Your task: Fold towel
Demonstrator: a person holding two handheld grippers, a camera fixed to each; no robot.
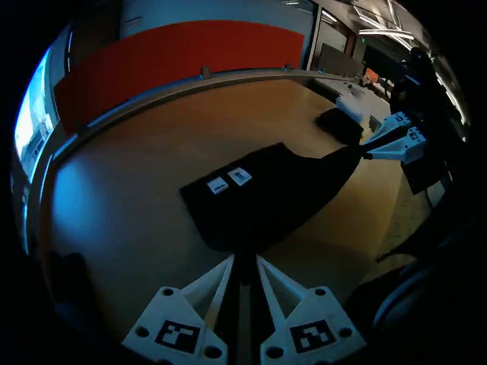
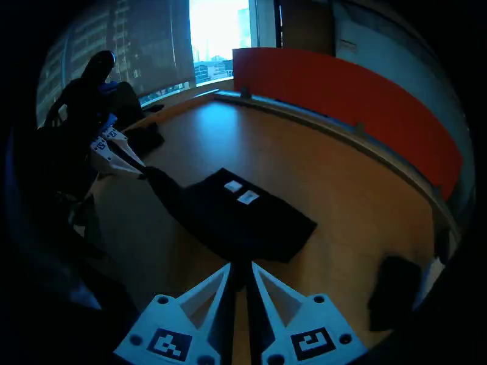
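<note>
A dark towel (image 1: 268, 194) with two white labels (image 1: 228, 180) lies partly on the wooden table (image 1: 152, 182), two of its corners lifted. In the left gripper view, my left gripper (image 1: 245, 258) is shut on the near corner. Farther off to the right, my right gripper (image 1: 367, 153) pinches the opposite corner, pulled to a point. In the right gripper view, the towel (image 2: 243, 219) spreads ahead, and the right gripper (image 2: 241, 267) is shut on its near corner. The left gripper (image 2: 143, 173) holds the far left corner there.
A second dark cloth (image 1: 339, 125) lies beyond the right gripper and appears low right in the other view (image 2: 395, 292). Another dark pile (image 2: 146, 137) sits near the window. A red partition (image 1: 182, 55) lines the table's far edge. A person (image 2: 85, 103) stands behind the left gripper.
</note>
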